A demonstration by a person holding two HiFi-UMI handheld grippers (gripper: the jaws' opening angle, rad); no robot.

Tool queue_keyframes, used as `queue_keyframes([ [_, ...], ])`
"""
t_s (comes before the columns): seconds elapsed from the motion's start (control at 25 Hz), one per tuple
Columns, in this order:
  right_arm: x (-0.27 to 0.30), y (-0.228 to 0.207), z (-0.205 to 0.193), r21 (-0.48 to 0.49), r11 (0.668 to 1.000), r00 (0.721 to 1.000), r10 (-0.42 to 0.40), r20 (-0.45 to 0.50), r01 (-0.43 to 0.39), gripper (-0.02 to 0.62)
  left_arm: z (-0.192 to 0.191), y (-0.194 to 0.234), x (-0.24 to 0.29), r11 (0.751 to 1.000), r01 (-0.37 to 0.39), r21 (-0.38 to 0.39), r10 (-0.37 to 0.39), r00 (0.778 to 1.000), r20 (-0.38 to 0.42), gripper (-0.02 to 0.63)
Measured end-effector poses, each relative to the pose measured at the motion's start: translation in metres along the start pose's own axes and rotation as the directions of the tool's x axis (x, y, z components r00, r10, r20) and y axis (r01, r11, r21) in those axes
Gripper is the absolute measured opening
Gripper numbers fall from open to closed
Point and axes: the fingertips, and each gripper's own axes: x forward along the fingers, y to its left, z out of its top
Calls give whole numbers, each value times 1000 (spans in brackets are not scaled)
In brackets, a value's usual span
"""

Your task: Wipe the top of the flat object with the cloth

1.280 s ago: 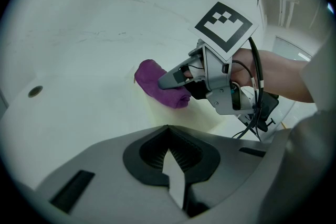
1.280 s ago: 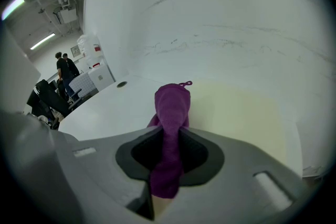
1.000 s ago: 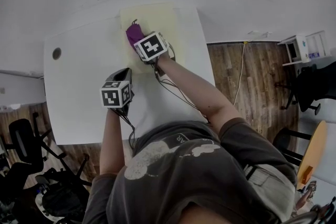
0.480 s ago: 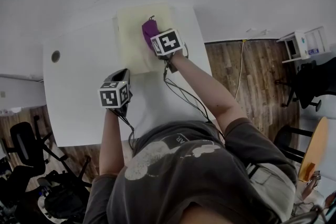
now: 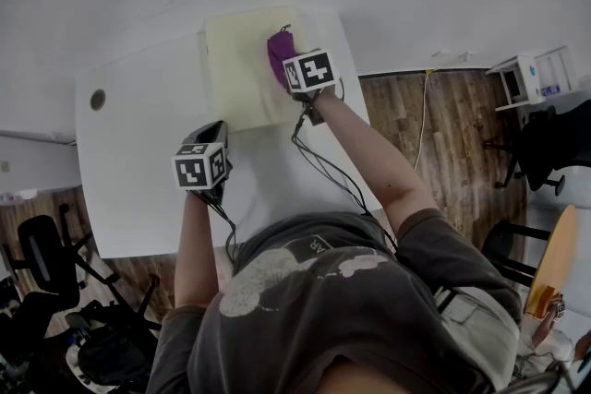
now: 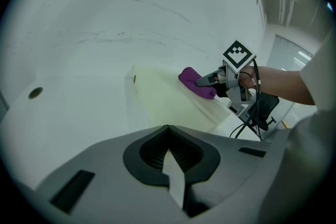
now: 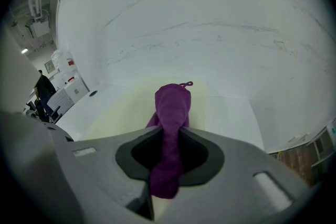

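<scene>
Looking down through the head view, I have my right gripper [image 5: 288, 62] clamped on the purple cloth [image 5: 277, 49], and the cloth is pressed onto the top of the pale yellow flat object [image 5: 233, 78], toward its right side and far end. The flat object lies flat on the far part of the white desk [image 5: 138, 152], close to the wall. In the right gripper view the cloth [image 7: 171, 113] runs bunched between the two jaws. Its front end sticks out ahead of them onto the yellow surface, with a small loop [image 7: 185, 83] at the tip. My left gripper [image 5: 218, 130] sits over bare desk on my side of the flat object, near its near-left corner and not touching it. I cannot tell whether it rests on the desk or hangs just above. In the left gripper view its jaws are together with nothing held between them, and beyond them I can see the flat object [image 6: 168, 102] with the cloth [image 6: 195, 83] on it under the right gripper [image 6: 210, 81]. A round hole [image 5: 98, 99] sits in the desk well to the left. Black cables [image 5: 323, 171] trail from the right gripper back along my arm.
</scene>
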Motion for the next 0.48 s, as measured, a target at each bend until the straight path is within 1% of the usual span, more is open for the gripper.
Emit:
queue_keyframes([
  [0.48, -13, -26, -10, 53, 997, 999, -50, 4, 50, 75, -1, 0, -1, 1000, -7, 2, 7, 1000, 10, -3],
])
